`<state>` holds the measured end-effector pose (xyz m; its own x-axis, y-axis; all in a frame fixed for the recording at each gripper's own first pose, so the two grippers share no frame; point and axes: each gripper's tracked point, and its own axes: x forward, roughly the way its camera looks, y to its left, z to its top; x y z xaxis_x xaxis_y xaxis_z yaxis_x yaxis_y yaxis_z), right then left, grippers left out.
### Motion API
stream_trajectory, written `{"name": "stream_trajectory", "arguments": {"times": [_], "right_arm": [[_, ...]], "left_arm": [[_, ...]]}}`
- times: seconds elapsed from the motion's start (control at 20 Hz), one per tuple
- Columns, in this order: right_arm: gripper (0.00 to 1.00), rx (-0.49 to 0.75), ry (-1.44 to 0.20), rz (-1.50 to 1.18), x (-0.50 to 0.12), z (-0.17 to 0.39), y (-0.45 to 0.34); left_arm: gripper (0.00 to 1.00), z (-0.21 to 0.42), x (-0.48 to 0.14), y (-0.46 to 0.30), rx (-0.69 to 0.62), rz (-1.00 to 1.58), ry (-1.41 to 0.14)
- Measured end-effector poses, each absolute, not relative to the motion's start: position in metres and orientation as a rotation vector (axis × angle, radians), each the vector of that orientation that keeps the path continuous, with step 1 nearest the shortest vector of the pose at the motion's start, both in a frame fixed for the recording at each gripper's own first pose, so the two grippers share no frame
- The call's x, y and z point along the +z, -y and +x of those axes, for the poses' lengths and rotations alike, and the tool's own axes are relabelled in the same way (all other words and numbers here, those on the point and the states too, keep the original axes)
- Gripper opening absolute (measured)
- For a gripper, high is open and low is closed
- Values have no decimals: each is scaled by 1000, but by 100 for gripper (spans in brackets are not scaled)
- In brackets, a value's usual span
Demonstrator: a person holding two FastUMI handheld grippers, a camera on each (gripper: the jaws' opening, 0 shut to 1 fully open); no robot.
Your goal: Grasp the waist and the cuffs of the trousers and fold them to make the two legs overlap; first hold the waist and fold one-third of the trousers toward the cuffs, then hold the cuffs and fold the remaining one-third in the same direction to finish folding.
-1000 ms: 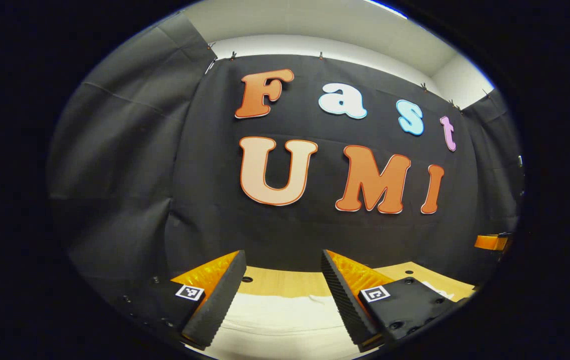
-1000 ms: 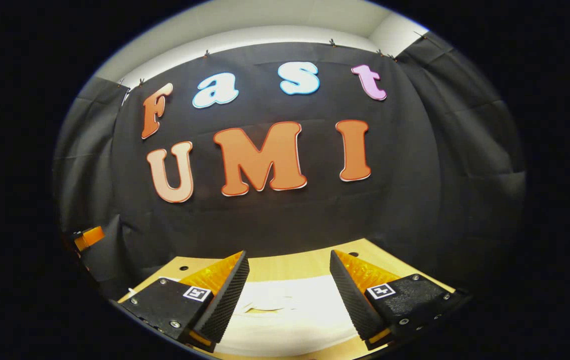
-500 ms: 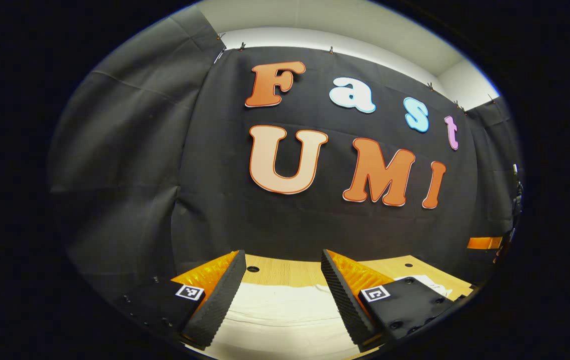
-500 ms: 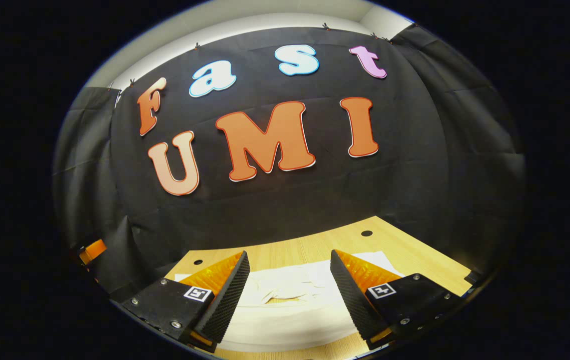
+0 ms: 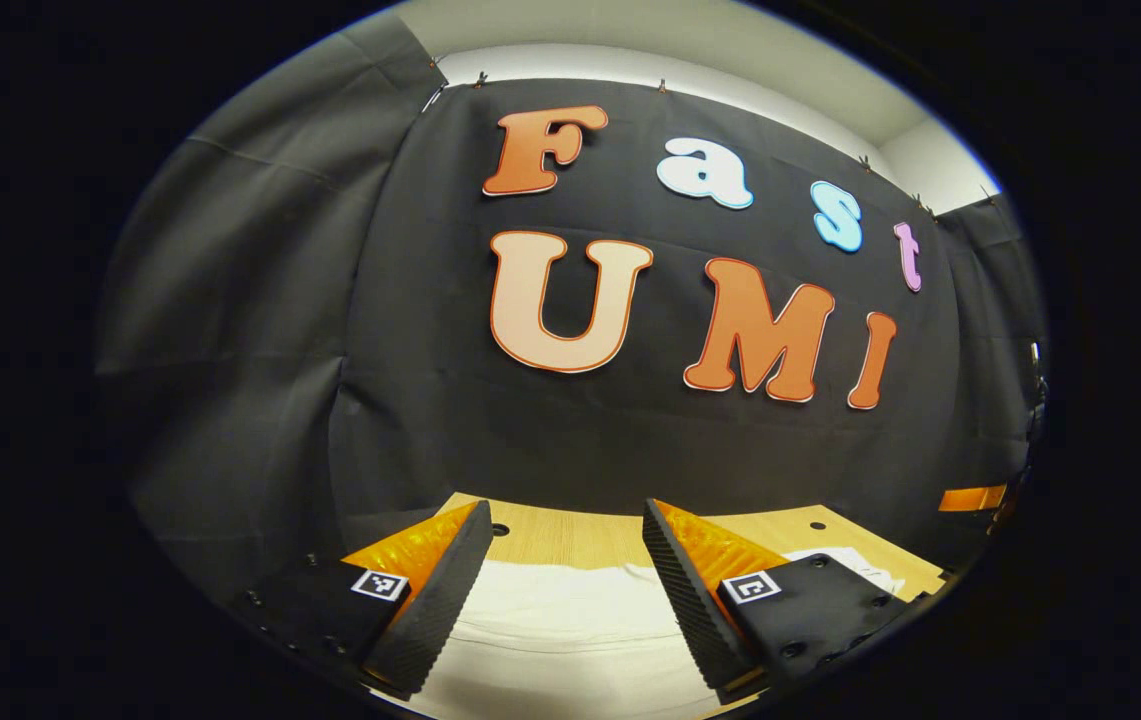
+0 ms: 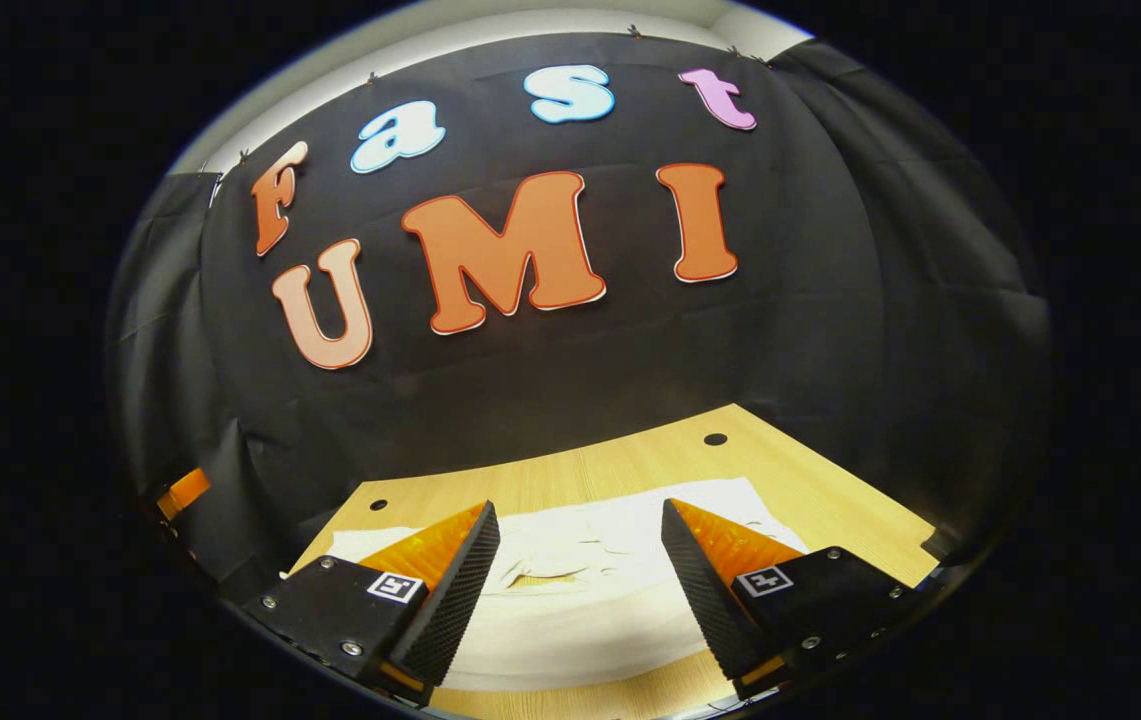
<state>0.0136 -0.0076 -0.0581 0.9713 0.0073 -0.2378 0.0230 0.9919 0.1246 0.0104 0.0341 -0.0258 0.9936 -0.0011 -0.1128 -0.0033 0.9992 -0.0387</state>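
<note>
Our right gripper (image 6: 580,590) has tipped down, baring more bench (image 6: 630,465). White trousers (image 6: 580,600) lie just below both; left gripper (image 5: 560,590) seems equally near. We keep both jaws open, empty.

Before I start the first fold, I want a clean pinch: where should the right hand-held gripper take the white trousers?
Probably at the bunched, wrinkled end of the trousers, which lies on the wooden table just ahead of the right hand-held gripper. Its jaws are open, with cloth between and below them. Coming down from above, one finger under that raised edge seems best; whether it is waist or cuffs is unclear.
</note>
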Motion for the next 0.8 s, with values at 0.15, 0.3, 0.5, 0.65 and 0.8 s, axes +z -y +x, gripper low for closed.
{"name": "stream_trajectory", "arguments": {"times": [0.15, 0.3, 0.5, 0.65, 0.8], "right_arm": [[98, -22, -288, 245, -70, 25, 31], [98, -29, -347, 382, -91, 31, 50], [98, -126, -462, 510, -136, 36, 94], [98, -200, -558, 599, -170, 32, 119], [98, -266, -637, 689, -204, 27, 137]], "left_arm": [[99, 22, -23, -20, -11, -31, -105], [98, 32, -33, -13, -7, -29, -125], [98, 42, -44, -8, 8, -30, -147], [98, 48, -48, -6, 19, -38, -157], [100, 54, -53, -5, 30, -37, -168]]}}
